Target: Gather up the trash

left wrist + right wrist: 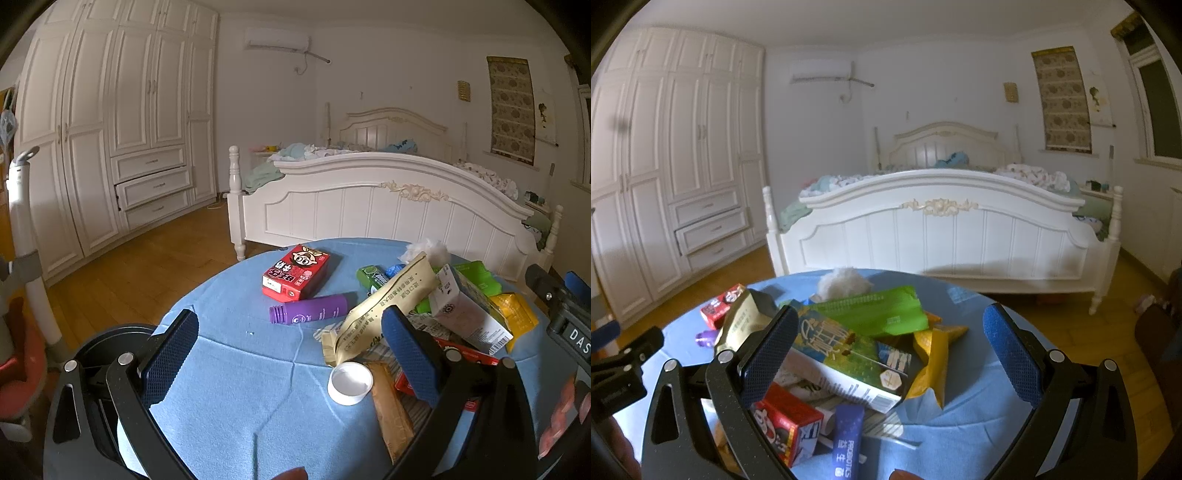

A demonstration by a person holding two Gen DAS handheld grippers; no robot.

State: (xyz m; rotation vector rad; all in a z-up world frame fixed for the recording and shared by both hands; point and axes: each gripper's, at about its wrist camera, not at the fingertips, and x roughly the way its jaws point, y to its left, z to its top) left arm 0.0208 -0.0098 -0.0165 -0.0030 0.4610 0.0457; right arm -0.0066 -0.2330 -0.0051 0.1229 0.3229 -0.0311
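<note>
**Both grippers wide open over a heap of trash on the blue surface**

In the left wrist view the left gripper [291, 354] is spread wide with nothing between its fingers. Its right finger covers part of the heap, and a dark round object at the lower left is mostly hidden behind the left finger; what it is cannot be told. Just beyond the fingers a white cap [349, 383] lies on the blue cloth of the surface [229, 369], touching a brown wrapper [392, 410] that is cut off by the gripper frame.

In the right wrist view the right gripper [892, 354] is likewise released and empty, its left finger overlapping the heap. Nearest the camera lie a small red carton [788, 424] and a blue sachet [847, 439], both partly under a green-and-white milk carton [846, 365]. A yellow bag [932, 363] sits just beside it, half buried.

Farther on, a beige pouch [384, 306] leans across the heap, and a purple tube [312, 309], uncapped, lies apart from it, touching a red box [297, 273]. A green packet [871, 312] tops the far side, with a white fluffy wad [842, 282] behind, too blurred to identify.

Beyond the surface stand a white bed [369, 199] and a wardrobe [110, 122].
</note>
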